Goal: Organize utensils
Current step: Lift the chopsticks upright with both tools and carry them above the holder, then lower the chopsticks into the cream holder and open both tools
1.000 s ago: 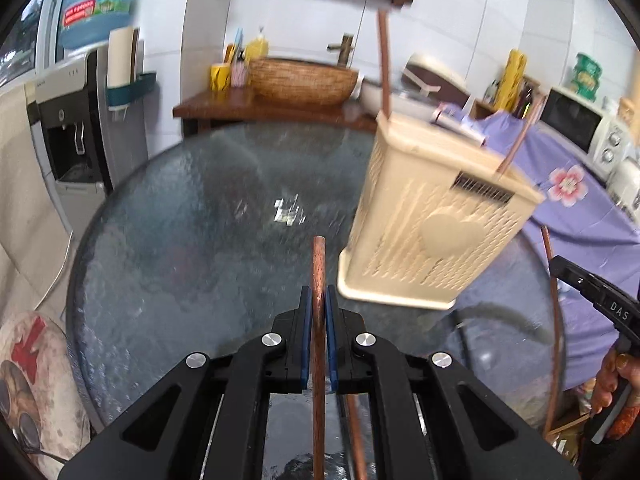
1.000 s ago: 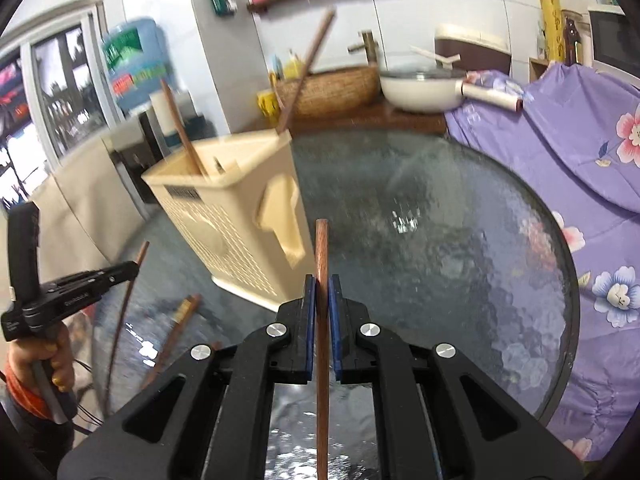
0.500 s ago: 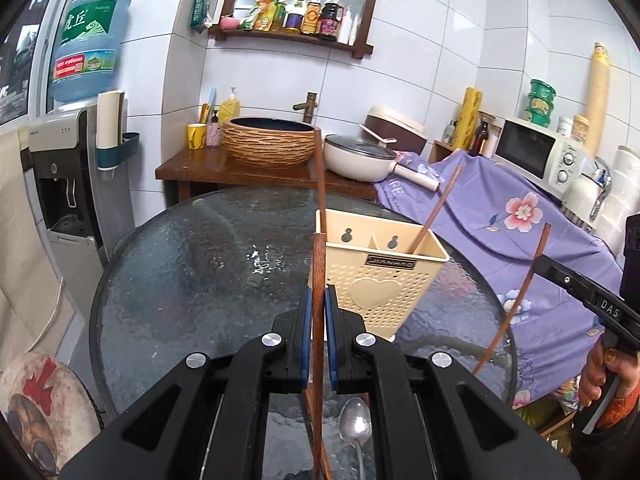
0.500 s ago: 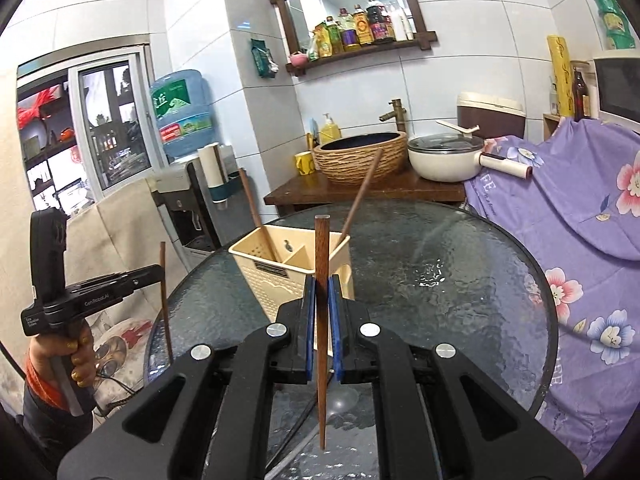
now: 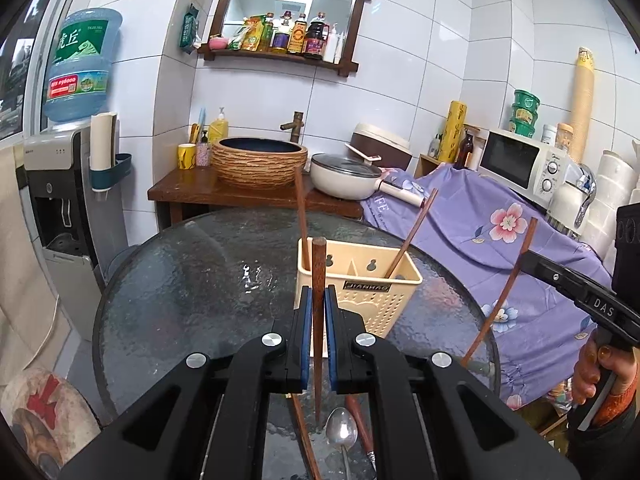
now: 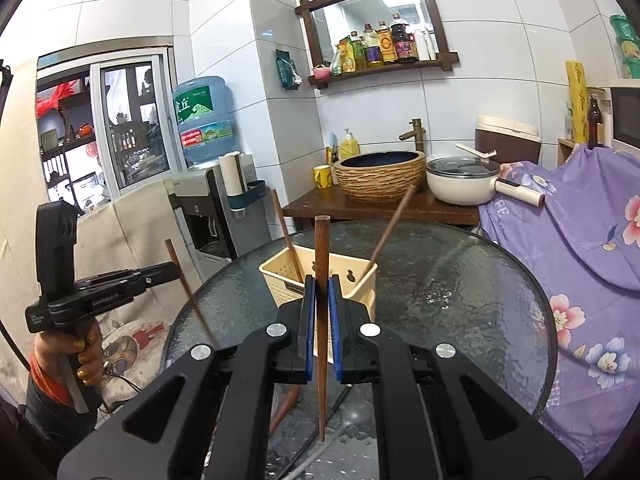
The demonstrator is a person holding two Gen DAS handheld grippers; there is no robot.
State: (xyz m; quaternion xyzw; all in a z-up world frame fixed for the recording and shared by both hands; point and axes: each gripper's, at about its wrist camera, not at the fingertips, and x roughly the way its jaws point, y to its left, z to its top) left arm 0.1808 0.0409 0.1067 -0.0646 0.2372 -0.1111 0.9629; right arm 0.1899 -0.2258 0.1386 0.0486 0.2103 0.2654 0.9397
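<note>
Currently held: one chopstick per gripper, left gripper (image 5: pixel 318 332) and right gripper (image 6: pixel 322 330) both clamped, above the bench (image 5: pixel 180 288) short of the caddy (image 5: pixel 372 300). Risk: your long tips snag its rim, tipping it or twisting a stick loose.

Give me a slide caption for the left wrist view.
Left gripper clamps a wooden chopstick upright before the cream utensil holder on the glass table.

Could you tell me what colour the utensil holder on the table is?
The holder is cream, with a perforated wall; the left wrist view shows it best.
</note>
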